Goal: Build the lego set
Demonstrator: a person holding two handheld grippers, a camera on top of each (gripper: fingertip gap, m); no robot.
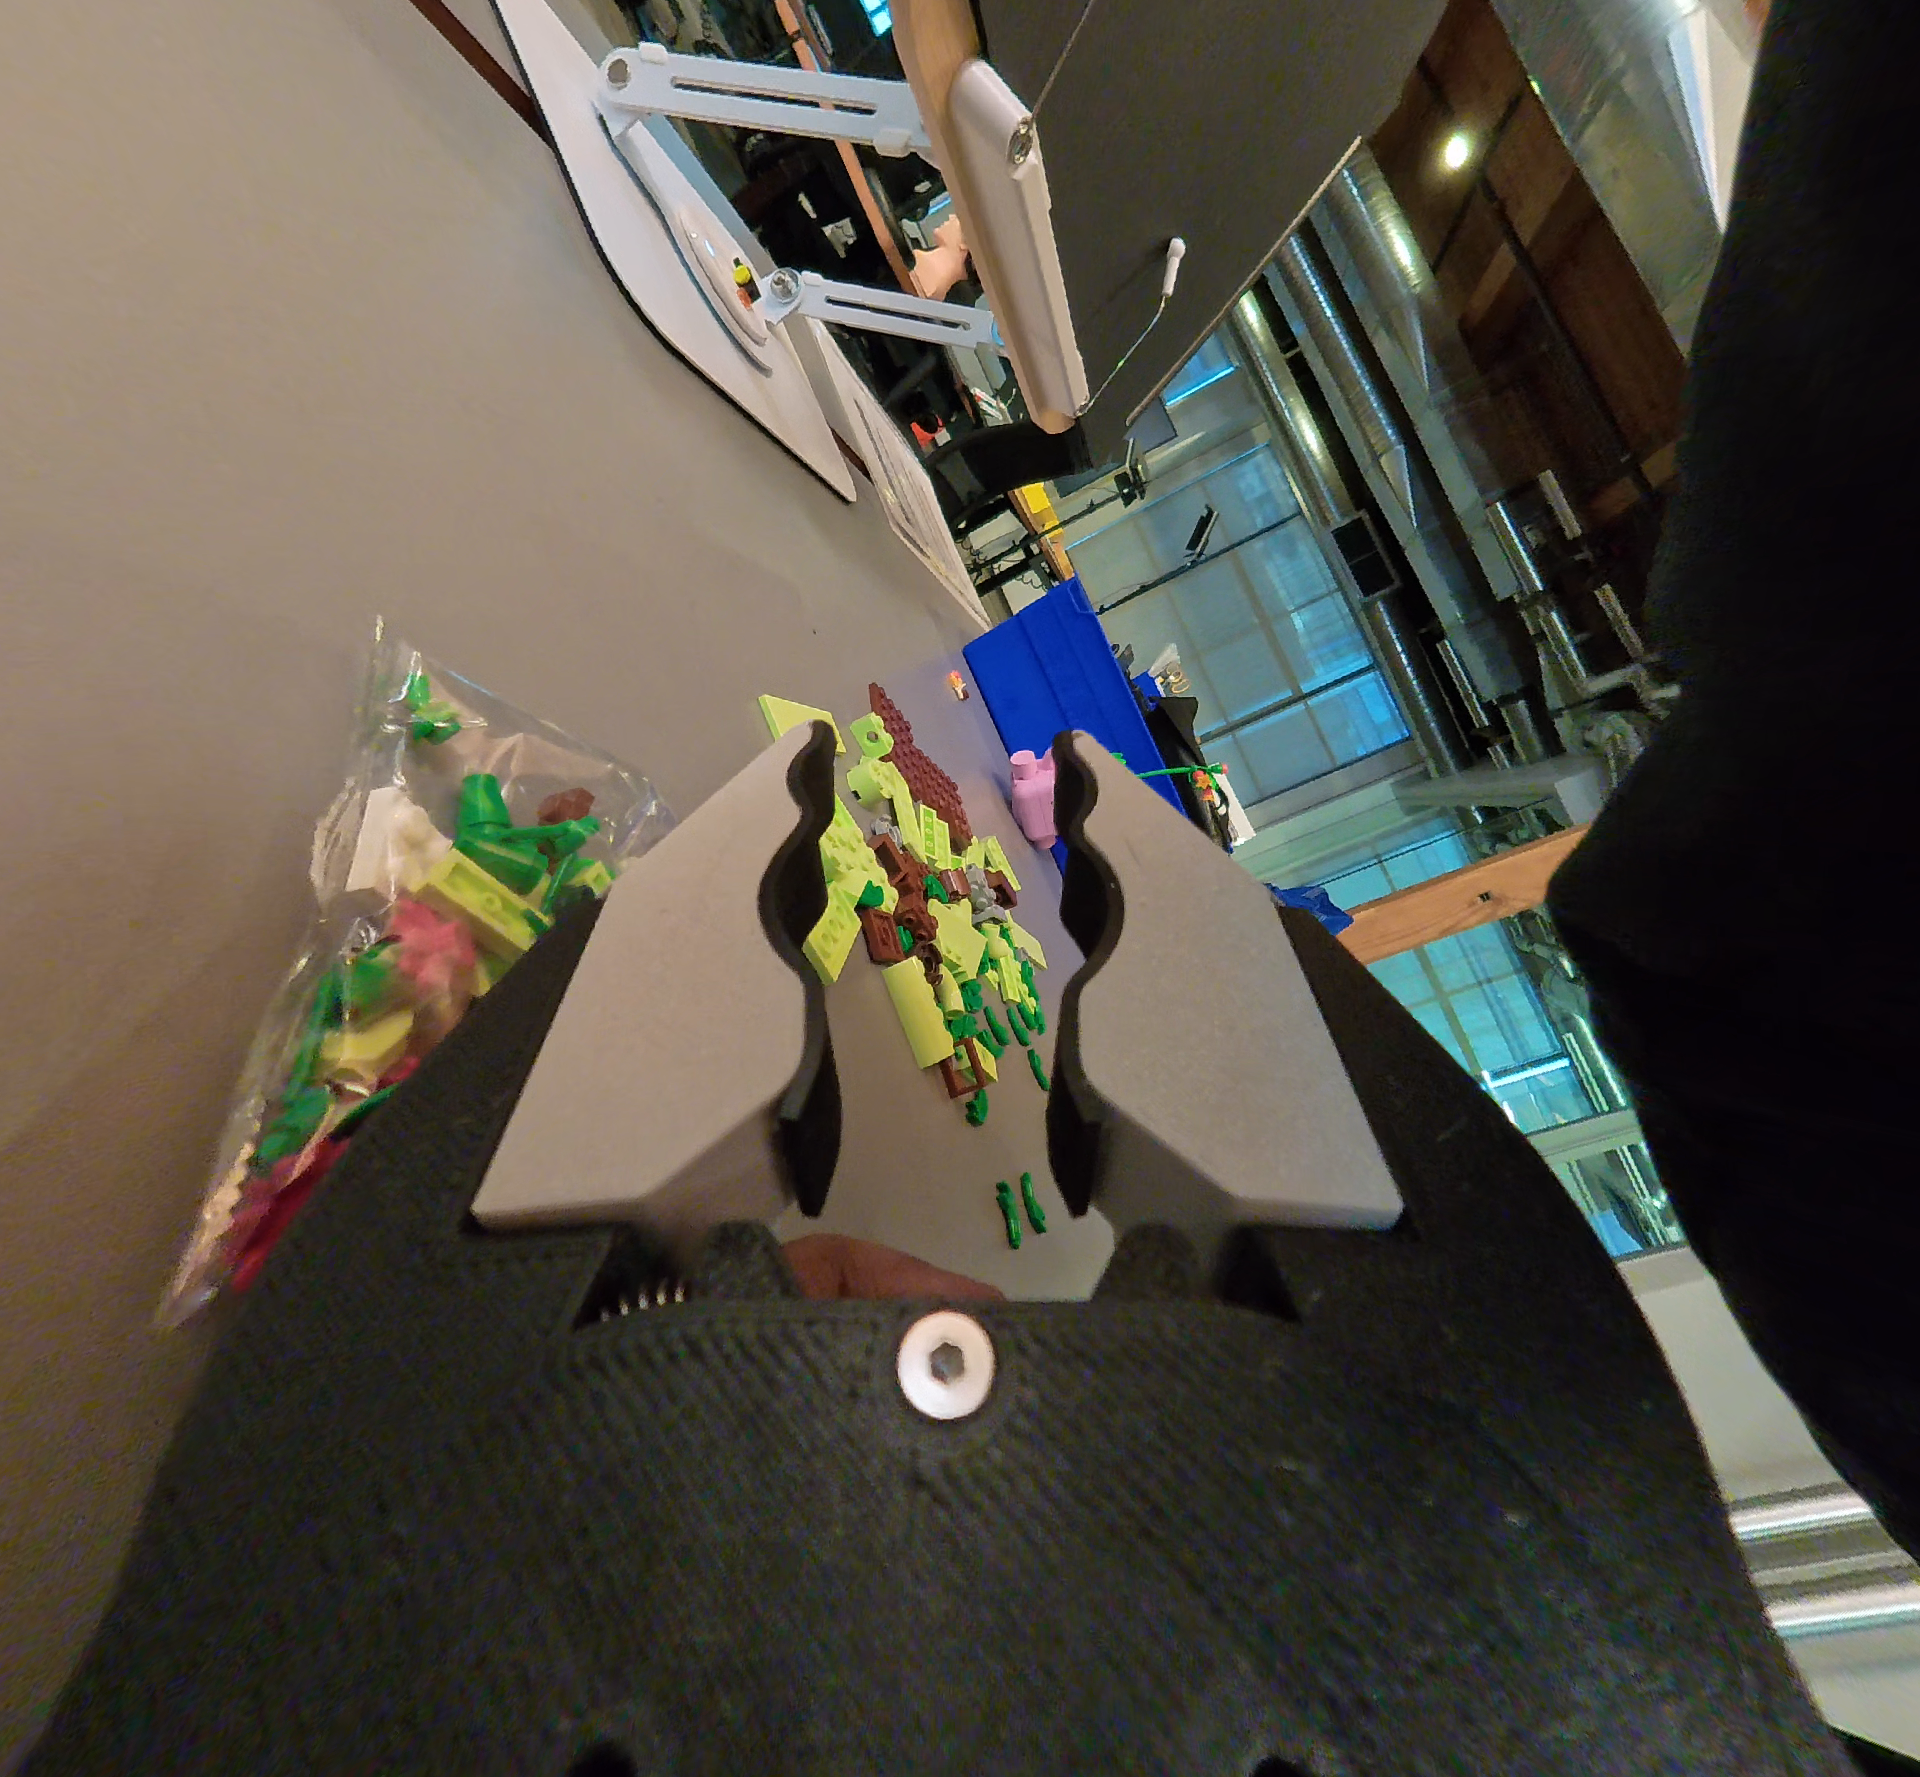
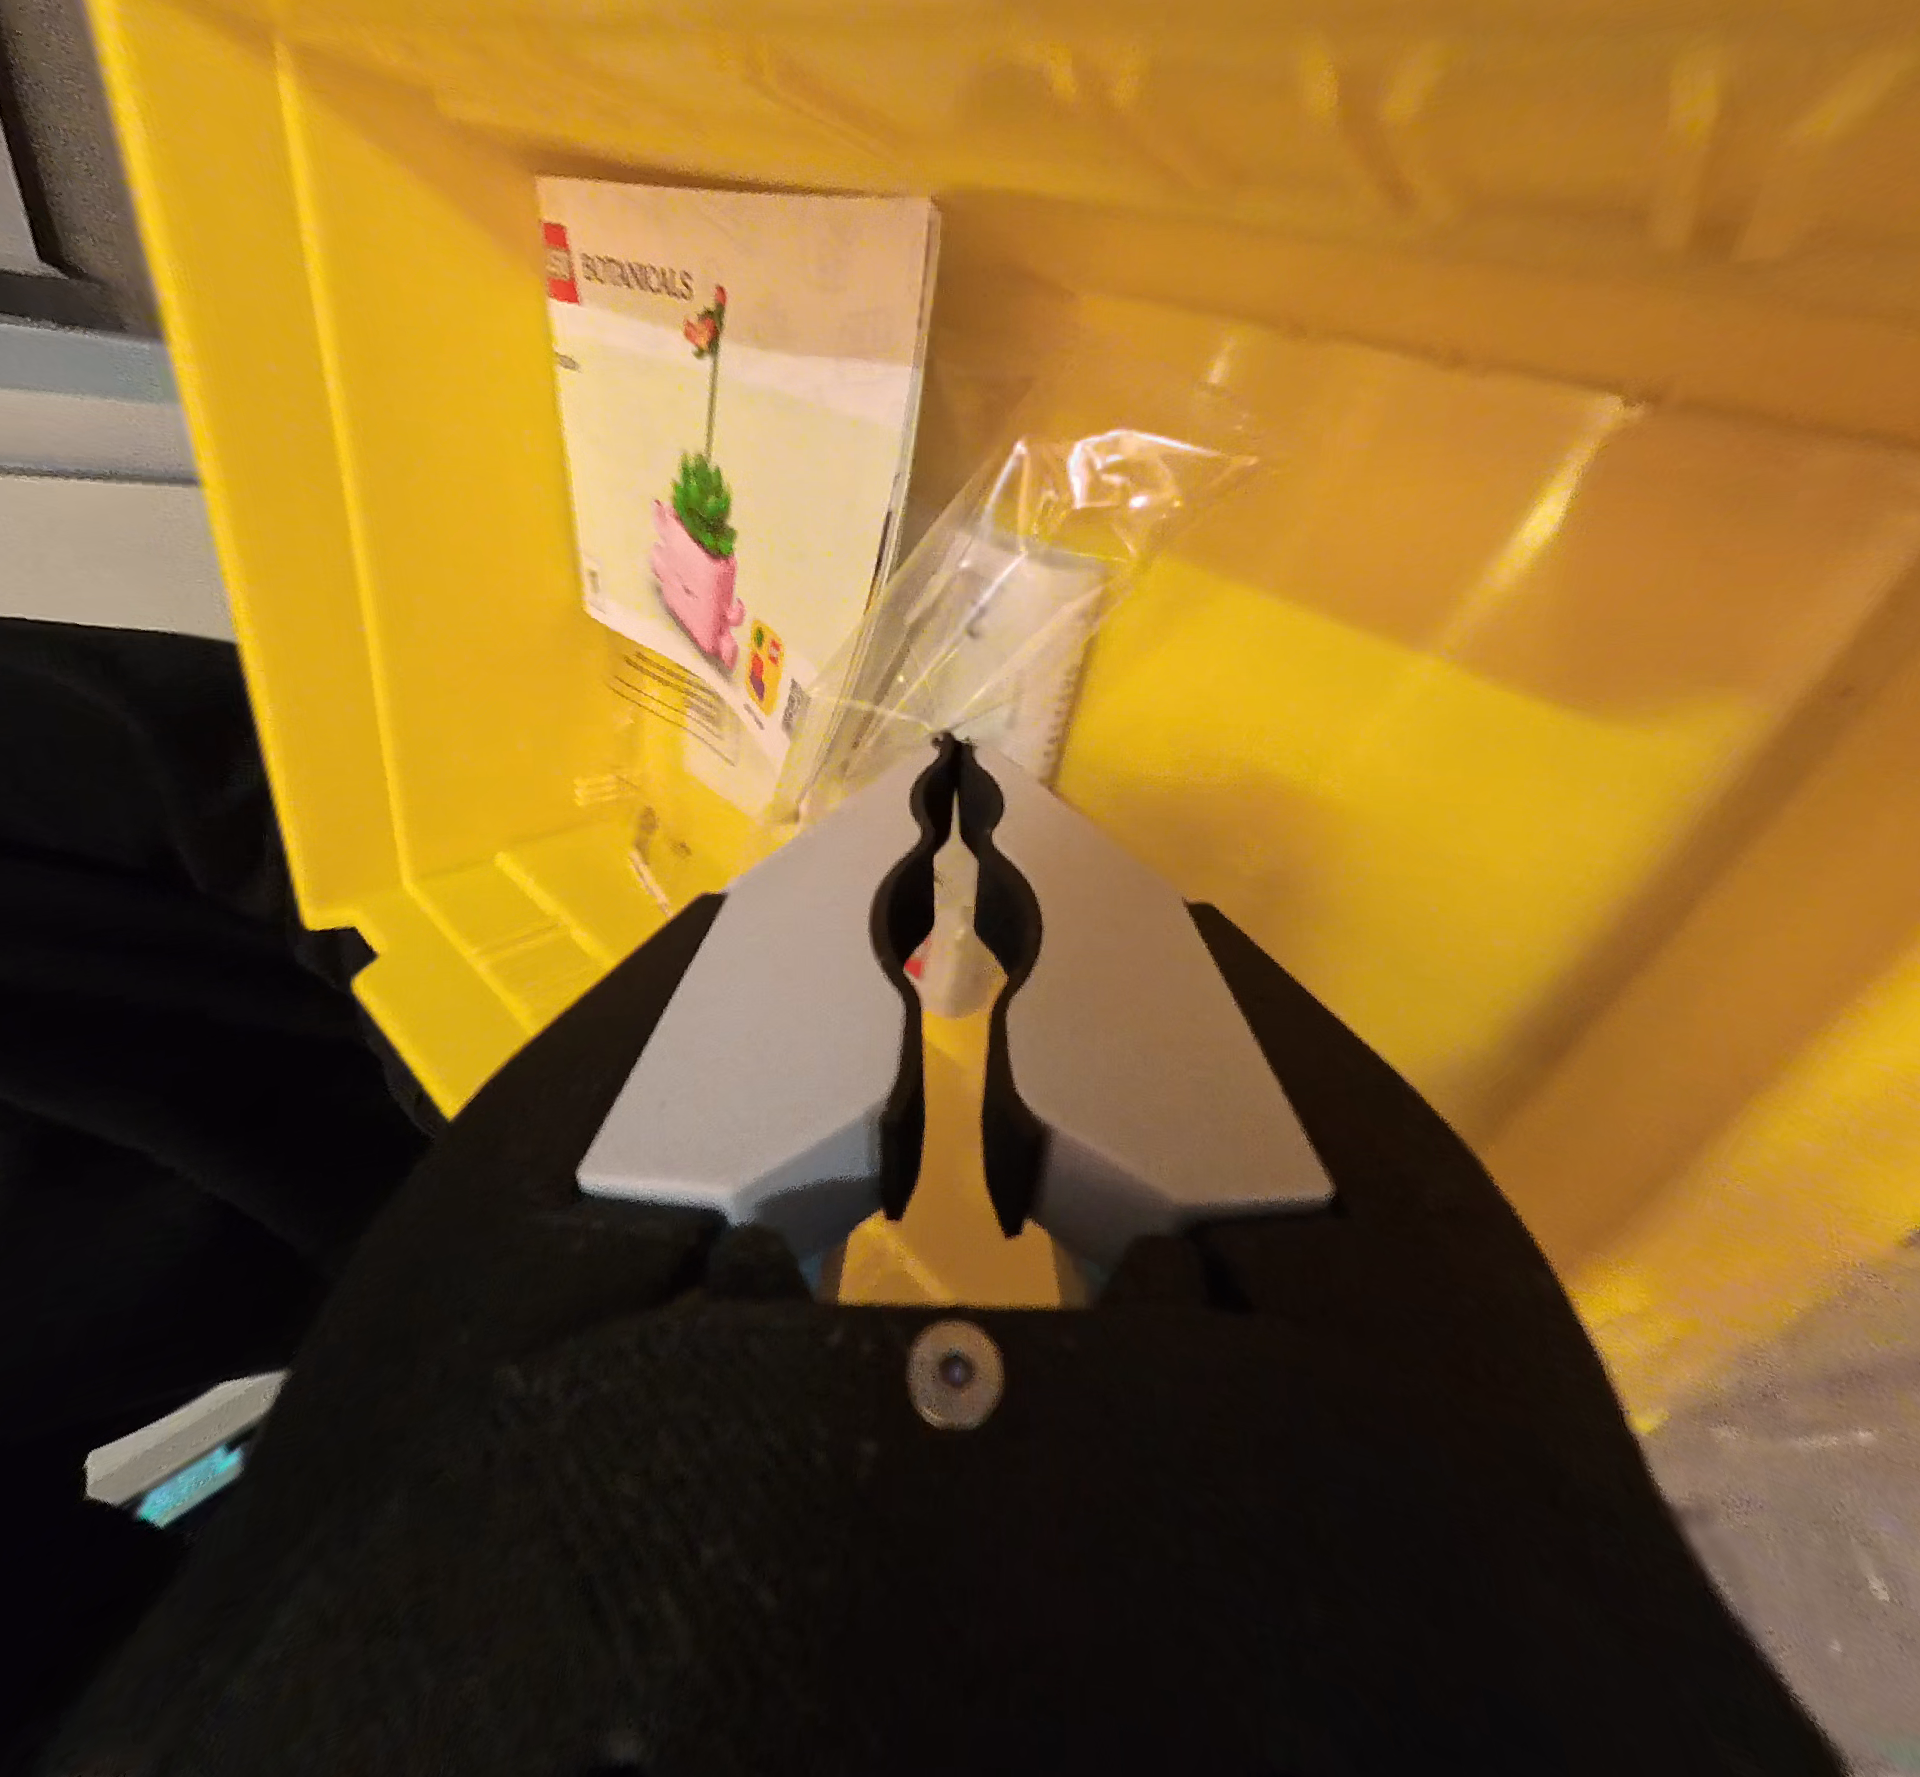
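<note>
In the left wrist view my left gripper is open and holds nothing, hovering over the grey table. Below it lies a loose pile of lime, brown and green lego pieces with a brown studded plate. A pink lego pot stands just beyond the right fingertip. In the right wrist view my right gripper is inside a yellow bin. Its fingertips are shut on the edge of a clear plastic bag, whose creases run into the tips. An instruction booklet leans against the bin wall beside the bag.
A clear bag of green, lime, pink and white pieces lies on the table left of my left gripper. A blue bin stands behind the pink pot. A white monitor stand is farther back. A black sleeve fills the right edge. Tip to tip, the grippers are about 35 cm apart.
</note>
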